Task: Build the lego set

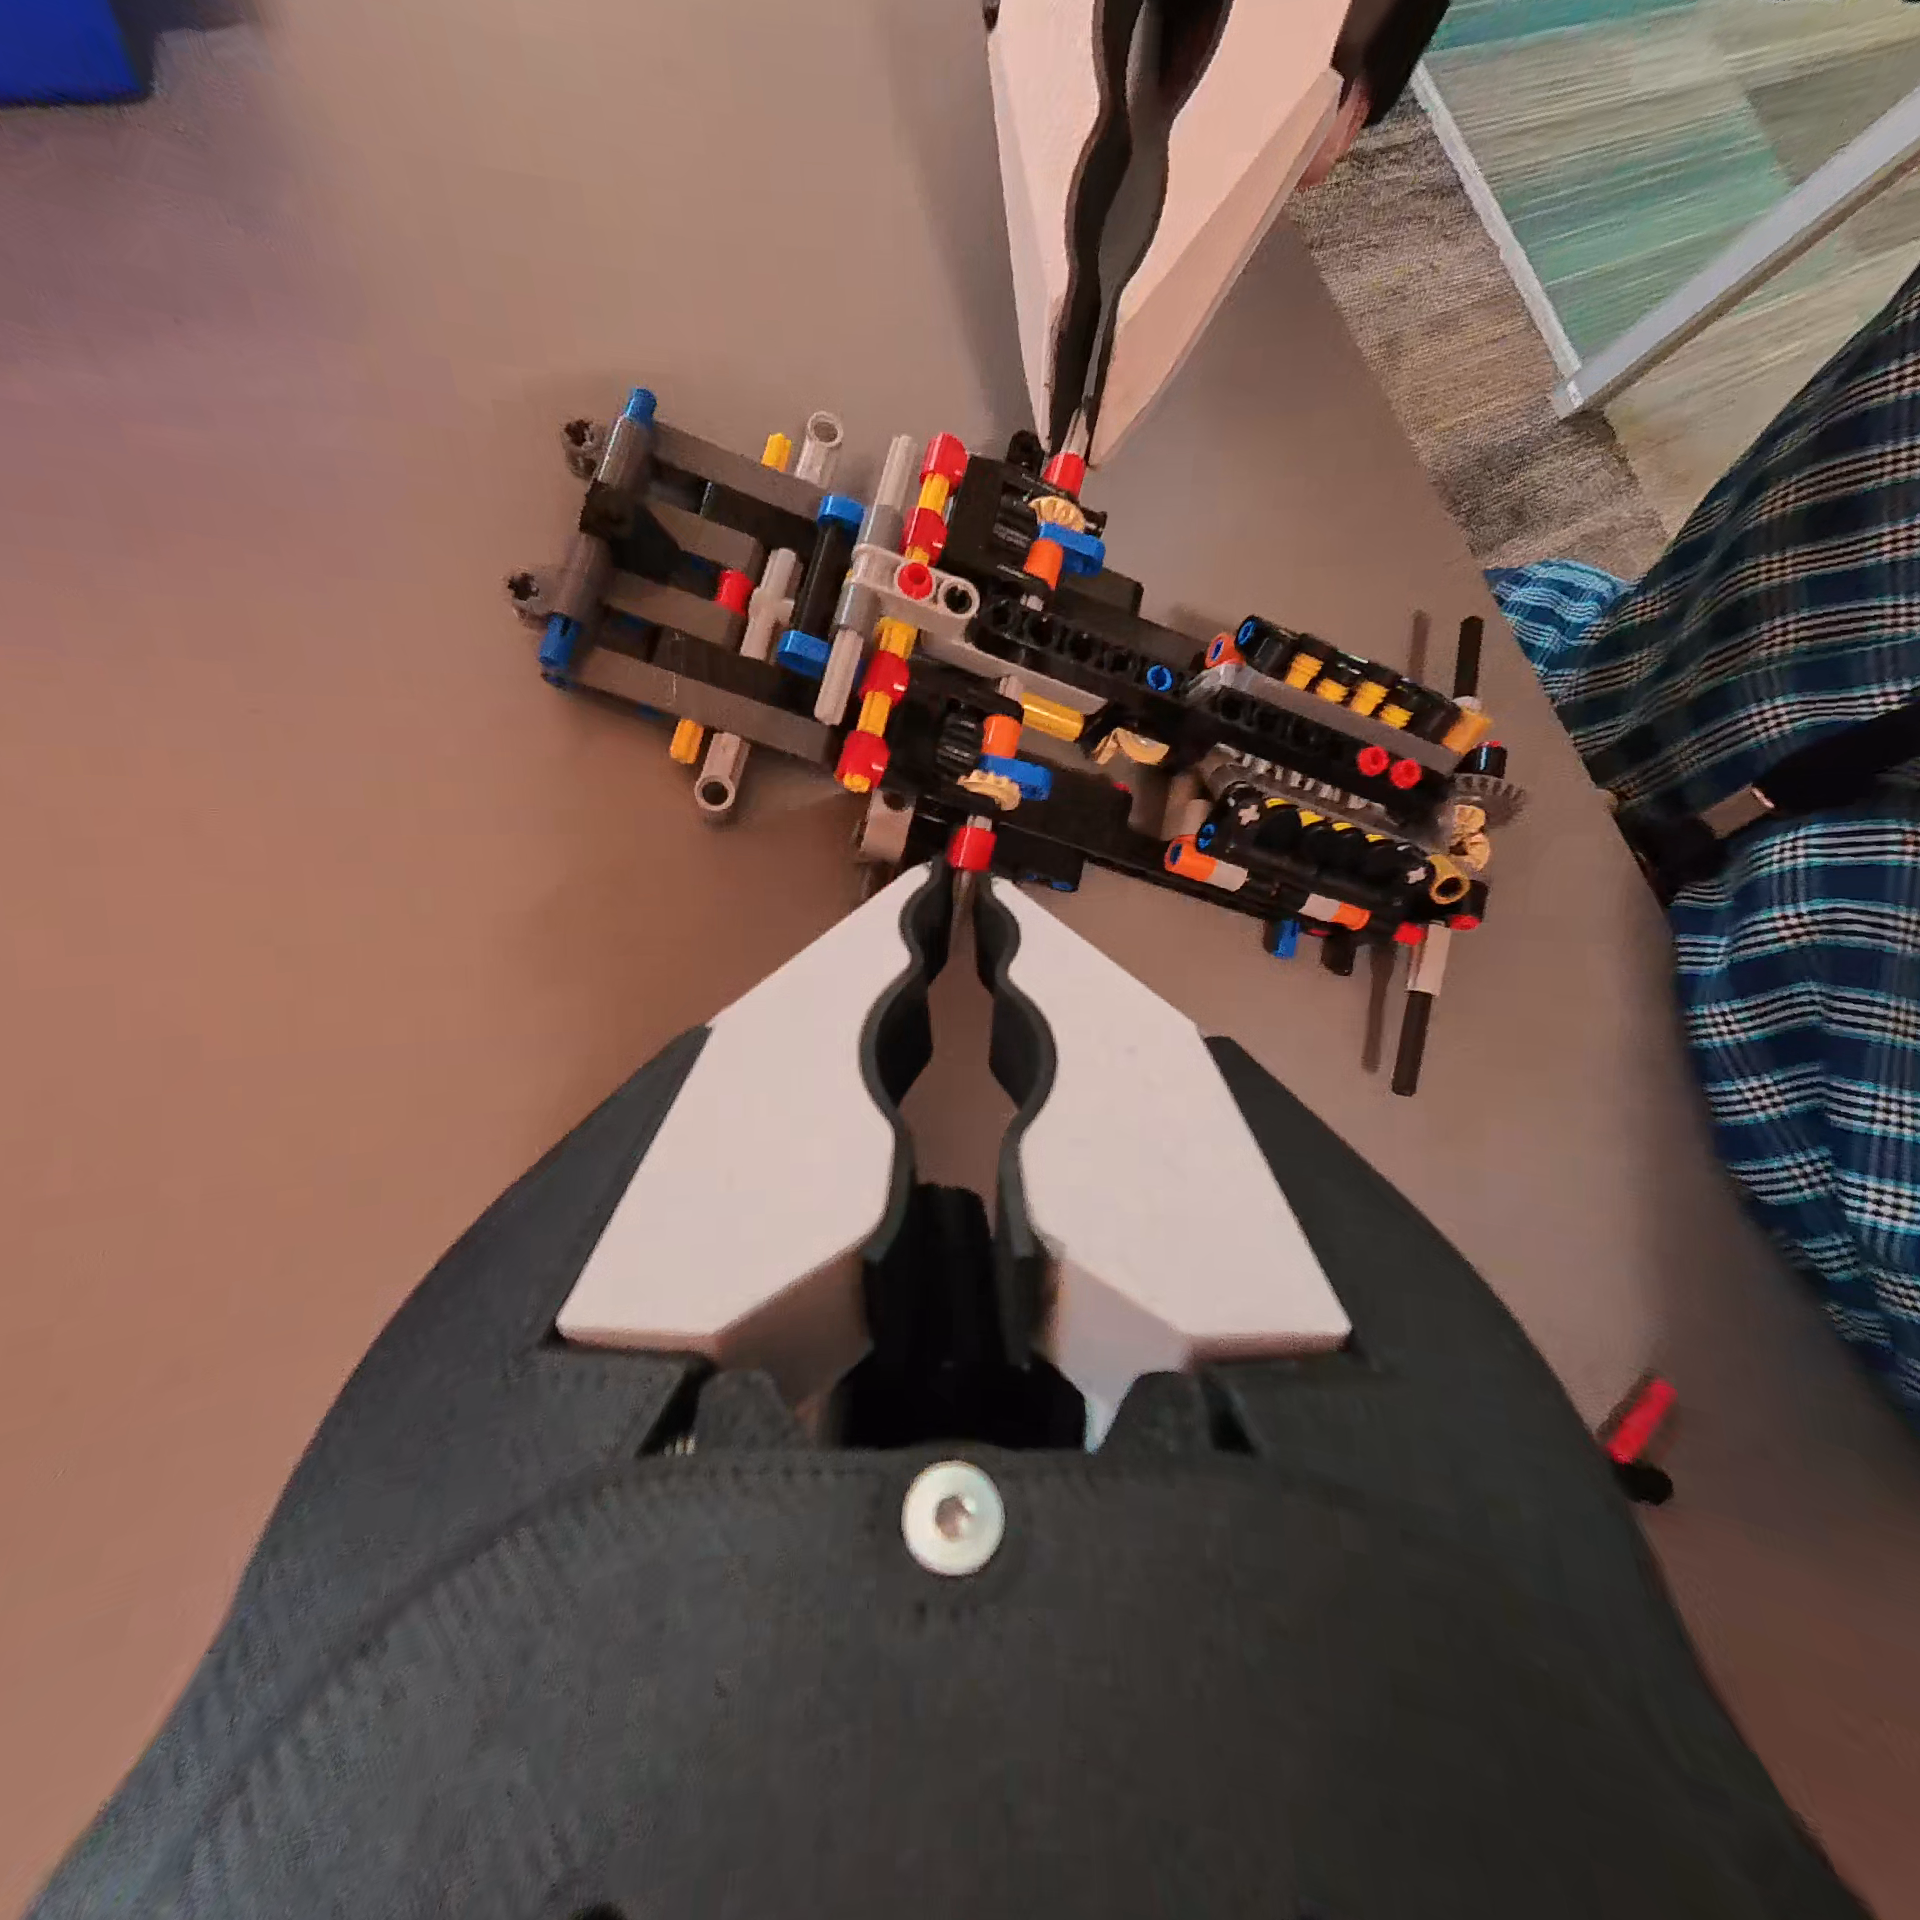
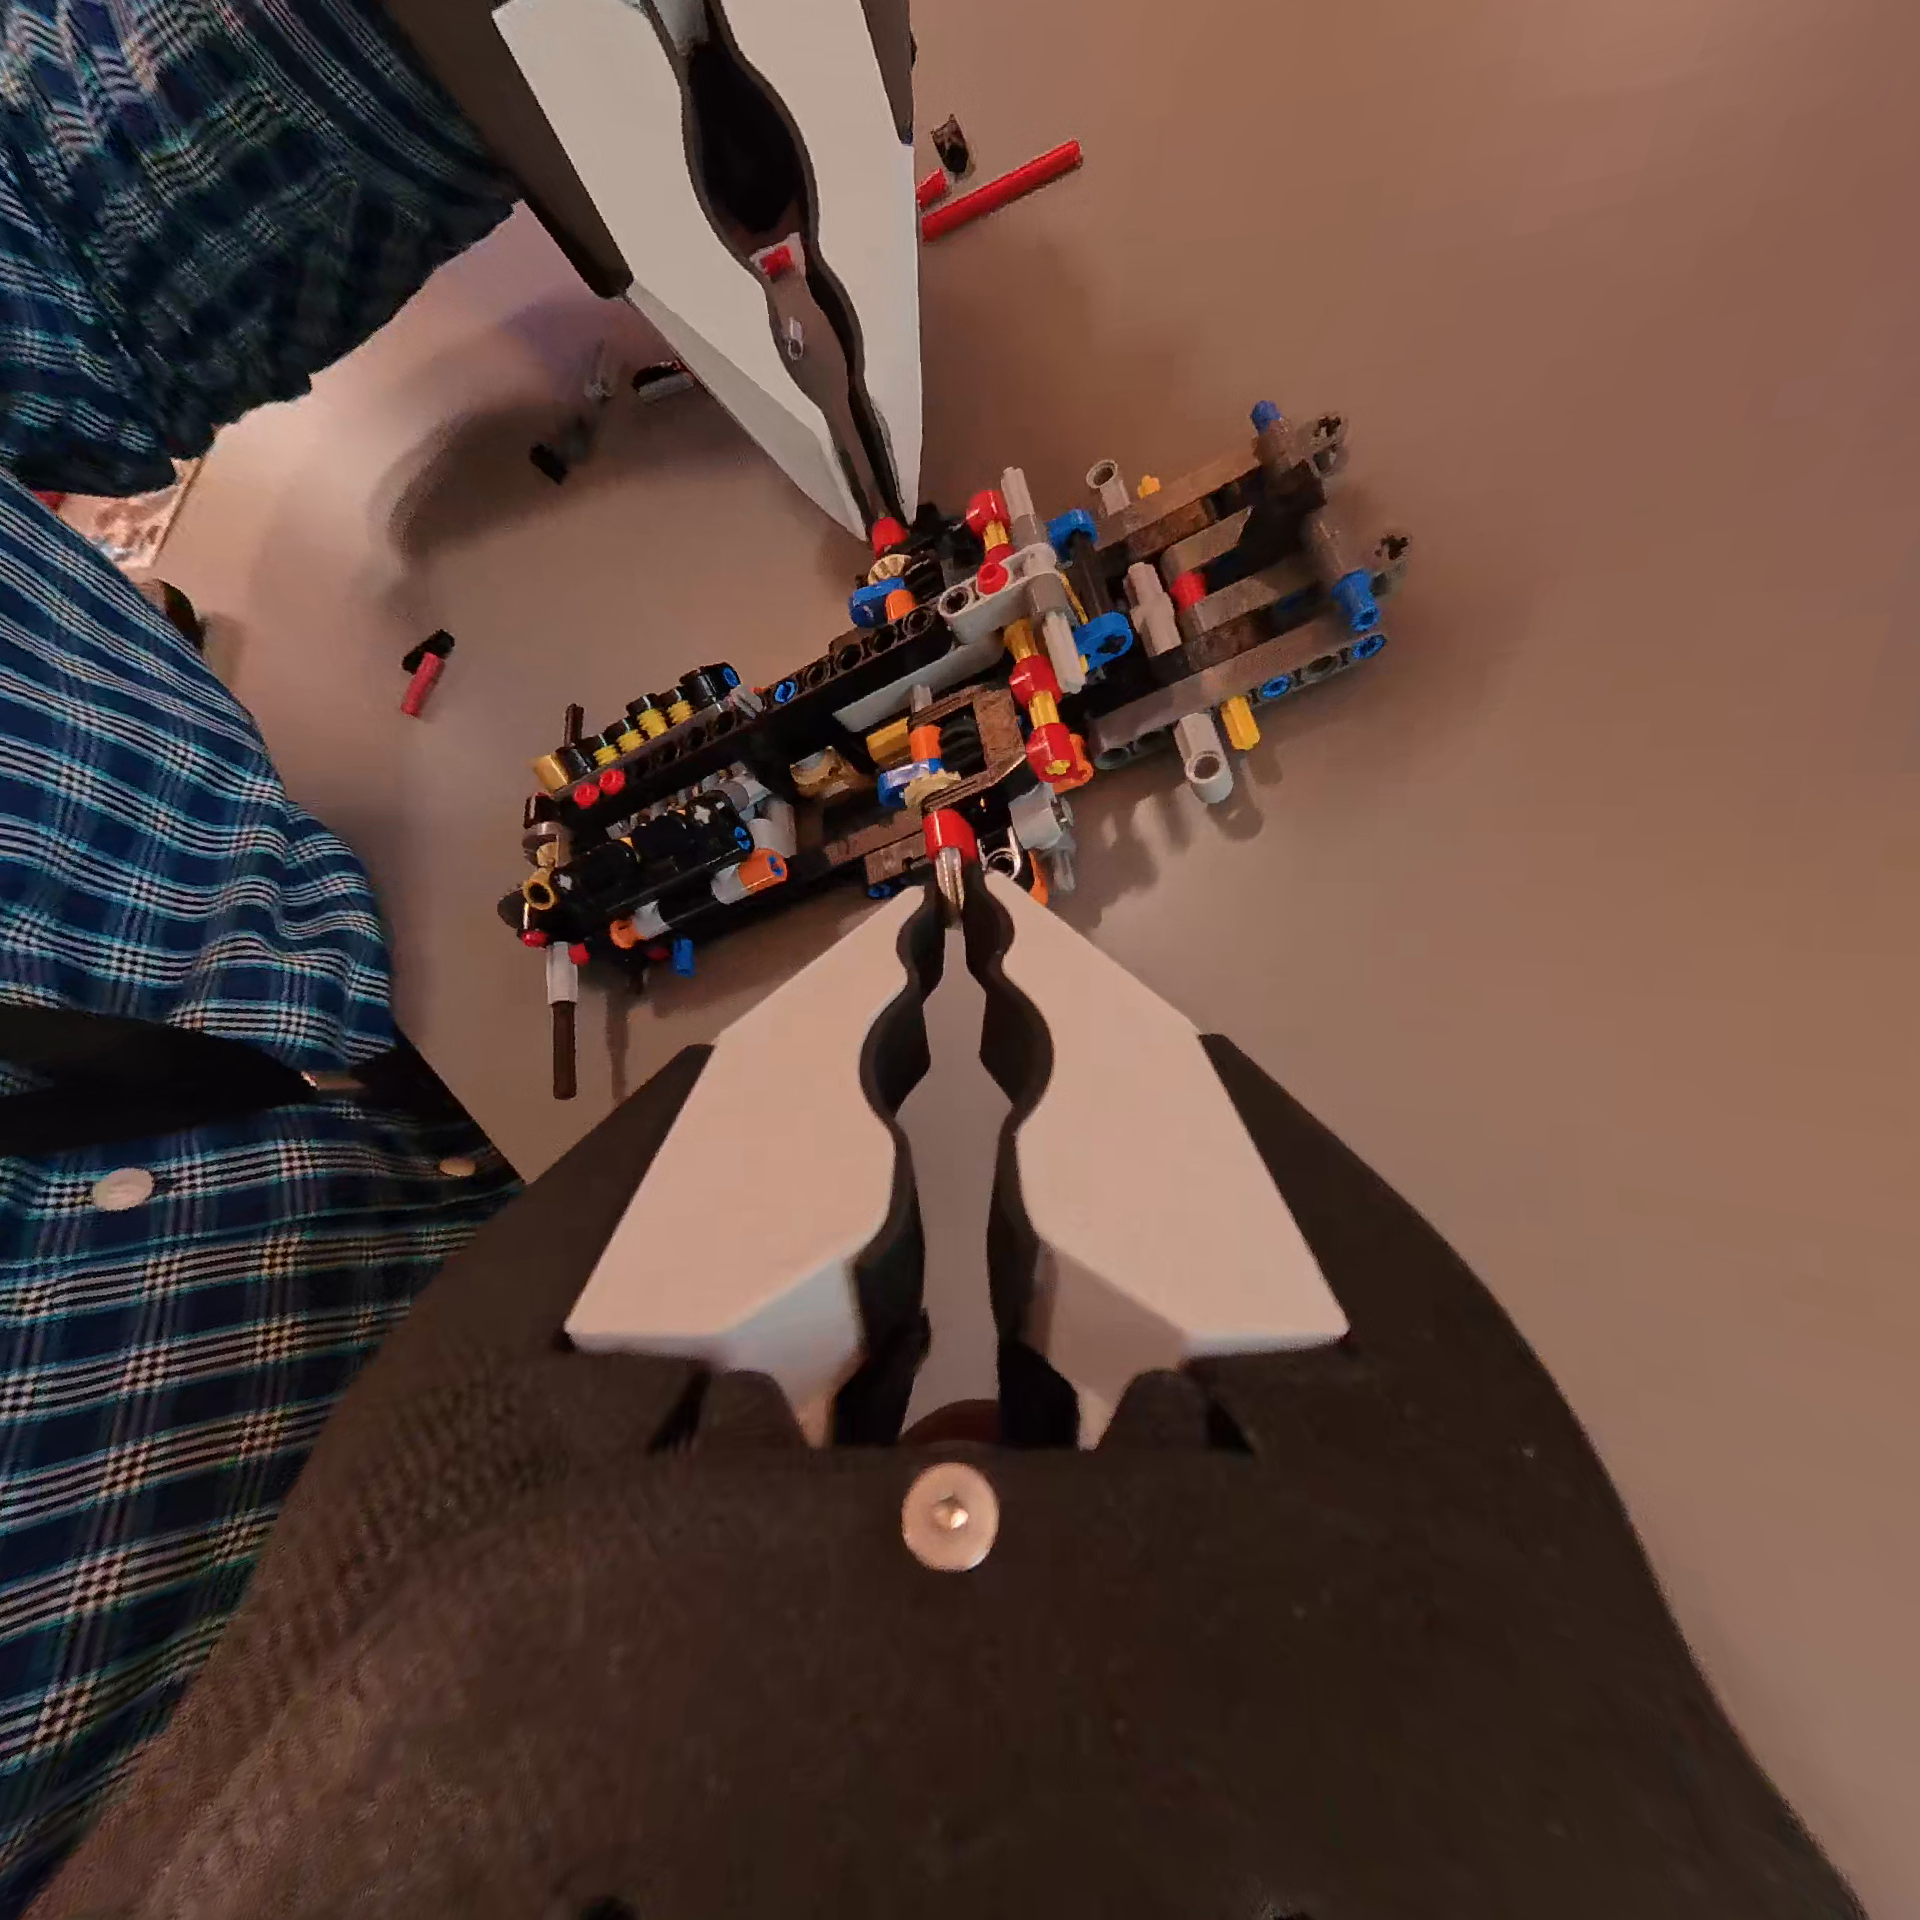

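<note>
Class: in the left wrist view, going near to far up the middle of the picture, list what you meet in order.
Left claw → red bush on the lego model's near side → lego model → red bush on its far side → right claw.

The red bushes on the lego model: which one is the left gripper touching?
The left gripper pinches the grey axle just below the red bush at the model's near edge. The other red bushes sit farther in, on the yellow cross axle or by the right gripper.

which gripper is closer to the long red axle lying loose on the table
Left. The left gripper reaches in right beside the axle; the right gripper is across the model from it.
</note>
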### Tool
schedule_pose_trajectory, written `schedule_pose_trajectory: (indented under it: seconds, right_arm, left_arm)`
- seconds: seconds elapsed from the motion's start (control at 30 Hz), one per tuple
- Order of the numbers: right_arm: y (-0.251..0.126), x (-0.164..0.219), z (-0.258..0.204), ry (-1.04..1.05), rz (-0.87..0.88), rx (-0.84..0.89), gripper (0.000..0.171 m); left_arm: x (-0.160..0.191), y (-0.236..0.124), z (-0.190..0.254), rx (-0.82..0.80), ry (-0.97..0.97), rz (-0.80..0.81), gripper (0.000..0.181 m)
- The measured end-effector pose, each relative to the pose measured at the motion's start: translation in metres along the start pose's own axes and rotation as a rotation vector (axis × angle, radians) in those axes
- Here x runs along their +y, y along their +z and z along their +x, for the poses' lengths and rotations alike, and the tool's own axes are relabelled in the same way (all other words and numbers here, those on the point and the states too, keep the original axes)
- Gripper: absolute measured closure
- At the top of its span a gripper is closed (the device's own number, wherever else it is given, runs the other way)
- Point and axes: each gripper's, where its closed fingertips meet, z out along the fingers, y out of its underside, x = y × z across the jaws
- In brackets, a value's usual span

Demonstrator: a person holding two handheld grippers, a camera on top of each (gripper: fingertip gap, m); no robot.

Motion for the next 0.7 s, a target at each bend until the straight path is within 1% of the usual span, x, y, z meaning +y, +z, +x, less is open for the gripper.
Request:
schedule_pose_trajectory:
  seconds: [0.07,0.23,0.4,0.5,0.7]
  right_arm:
    - [0.000,0.000,0.000,-0.046,-0.004,0.025,0.171]
    - [-0.001,0.000,0.003,-0.209,-0.018,0.142,0.171]
    - [-0.002,-0.001,0.008,-0.492,-0.032,0.331,0.171]
    - [-0.003,-0.001,0.011,-0.636,-0.058,0.426,0.171]
    - [-0.002,0.001,0.010,-0.636,-0.051,0.417,0.169]
  left_arm:
    - [0.000,0.000,0.000,-0.028,0.037,0.001,0.179]
    - [0.000,0.001,-0.001,-0.173,0.215,-0.035,0.179]
    - [0.000,0.002,-0.002,-0.325,0.386,-0.042,0.178]
    - [-0.001,0.002,-0.002,-0.382,0.420,-0.049,0.178]
    - [-0.002,-0.003,-0.004,-0.422,0.422,-0.027,0.176]
